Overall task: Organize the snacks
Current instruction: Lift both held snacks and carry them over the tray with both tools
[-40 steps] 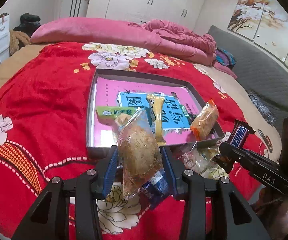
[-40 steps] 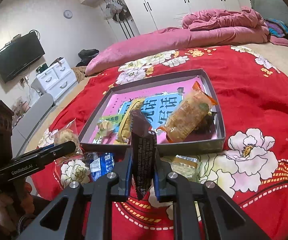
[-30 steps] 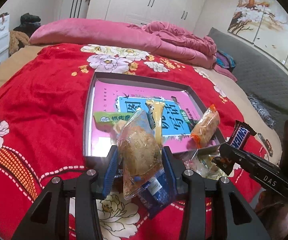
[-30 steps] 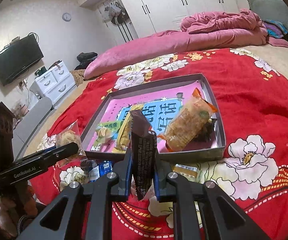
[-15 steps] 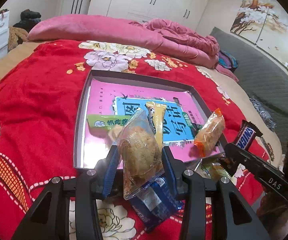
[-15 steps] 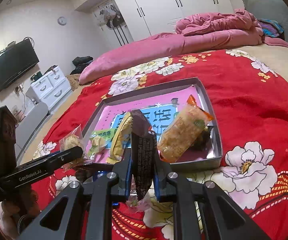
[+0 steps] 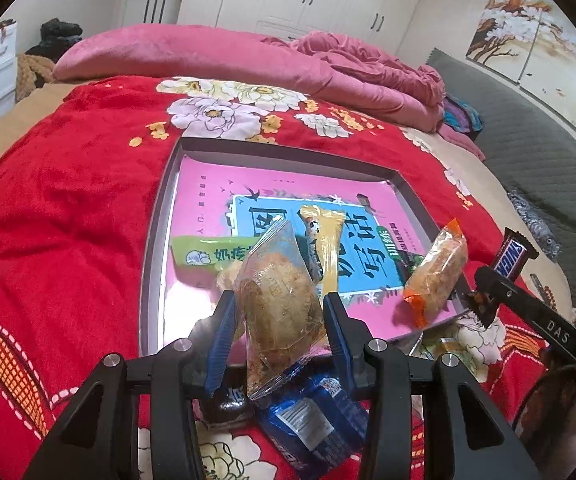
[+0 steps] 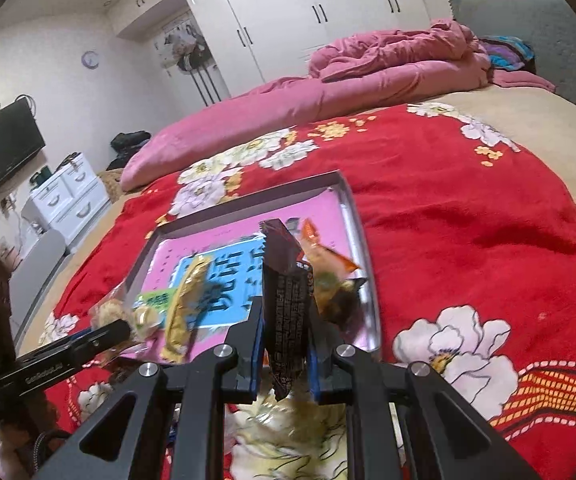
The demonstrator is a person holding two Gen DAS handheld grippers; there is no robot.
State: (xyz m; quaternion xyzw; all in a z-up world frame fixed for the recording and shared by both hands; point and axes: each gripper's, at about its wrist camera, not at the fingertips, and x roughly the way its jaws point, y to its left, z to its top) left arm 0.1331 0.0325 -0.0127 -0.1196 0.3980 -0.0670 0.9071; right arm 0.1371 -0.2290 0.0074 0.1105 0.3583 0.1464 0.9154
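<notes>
My left gripper (image 7: pixel 278 320) is shut on a clear bag with a golden pastry (image 7: pixel 278 304), held above the near edge of the grey tray (image 7: pixel 288 152). My right gripper (image 8: pixel 286 334) is shut on a dark Snickers bar (image 8: pixel 286 308), upright over the tray's near right corner; the bar also shows in the left wrist view (image 7: pixel 512 258). In the tray lie a green packet (image 7: pixel 208 254), a yellow packet (image 7: pixel 324 240) and an orange packet (image 7: pixel 436 272).
A blue packet (image 7: pixel 312 416) and a dark snack (image 7: pixel 224 404) lie on the red flowered blanket (image 7: pixel 68 220) below my left gripper. More clear packets (image 7: pixel 444 350) lie by the tray's right corner. Pink bedding (image 7: pixel 248 60) is heaped behind.
Both grippers have moved forward and up with their snacks, from short of the tray to over its near edge. The right wrist view has tilted.
</notes>
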